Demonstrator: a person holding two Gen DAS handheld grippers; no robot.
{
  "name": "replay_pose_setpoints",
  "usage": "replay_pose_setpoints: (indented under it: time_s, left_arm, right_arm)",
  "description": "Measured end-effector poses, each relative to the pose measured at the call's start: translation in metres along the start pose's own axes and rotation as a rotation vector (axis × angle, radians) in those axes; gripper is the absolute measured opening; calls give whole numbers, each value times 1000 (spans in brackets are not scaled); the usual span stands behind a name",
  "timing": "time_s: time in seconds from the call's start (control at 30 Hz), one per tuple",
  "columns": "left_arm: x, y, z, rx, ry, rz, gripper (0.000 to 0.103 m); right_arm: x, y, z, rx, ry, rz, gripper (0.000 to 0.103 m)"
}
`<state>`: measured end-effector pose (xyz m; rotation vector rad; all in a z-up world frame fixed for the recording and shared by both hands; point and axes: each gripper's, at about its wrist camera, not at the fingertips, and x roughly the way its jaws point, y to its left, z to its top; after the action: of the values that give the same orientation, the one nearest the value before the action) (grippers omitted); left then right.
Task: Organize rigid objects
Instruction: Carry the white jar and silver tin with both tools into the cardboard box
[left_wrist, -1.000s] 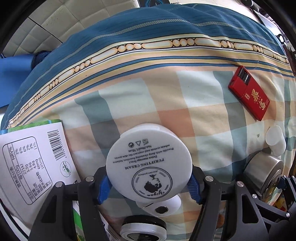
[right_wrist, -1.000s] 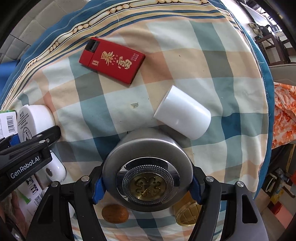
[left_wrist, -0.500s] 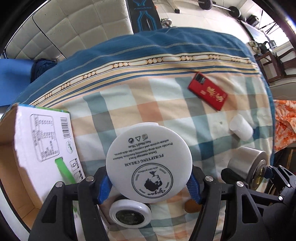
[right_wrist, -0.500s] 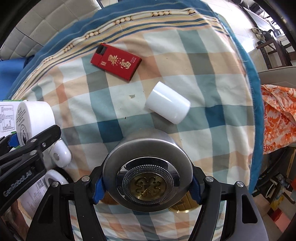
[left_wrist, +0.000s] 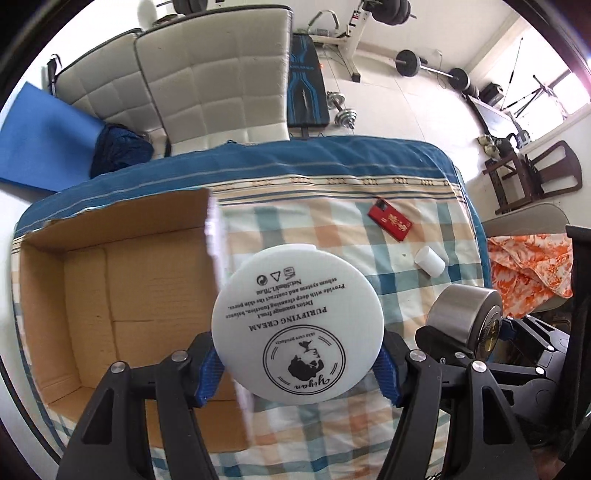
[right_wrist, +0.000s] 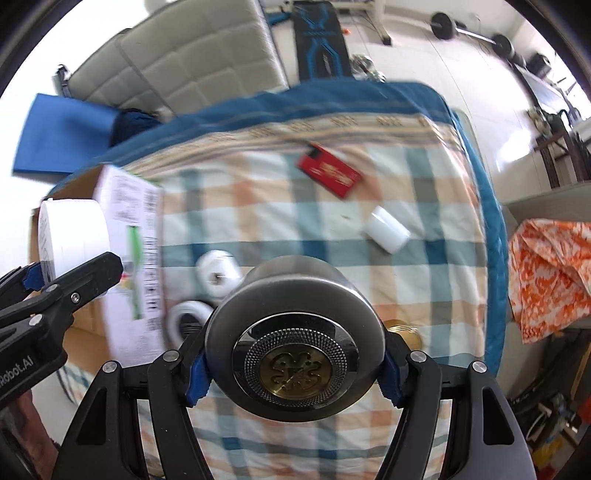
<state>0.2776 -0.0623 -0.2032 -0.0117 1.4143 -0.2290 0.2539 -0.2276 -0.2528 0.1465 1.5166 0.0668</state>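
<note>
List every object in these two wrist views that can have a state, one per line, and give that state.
Left gripper: shut on the white cream jar, held up.
Right gripper: shut on the round metal tin, held up.
Cardboard box: open, inside bare where visible.
Red packet: lying flat on the checked cloth.
Small white cylinder: lying on its side.
Small white round case: blurred, state unclear.
</note>
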Motion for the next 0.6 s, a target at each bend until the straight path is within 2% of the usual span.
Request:
replay_pose_setpoints:
  time_s: [0.17, 0.27, 0.43, 0.6]
  left_arm:
    - [-19, 58, -8, -17, -13, 14, 65]
    - [-22, 93, -10, -35, 1, 17, 65]
    - [-9, 156, -11, -86, 53, 0, 65]
    - [22, 212, -12, -146, 121, -14, 65]
  right_arm:
    - [-22, 66, -5, -38, -49, 42, 73]
    - [-23, 111, -6, -68, -58, 71, 73]
    - [-1, 180, 3, -121, -40, 84, 73]
    - [35, 231, 13, -157, -11, 84, 73]
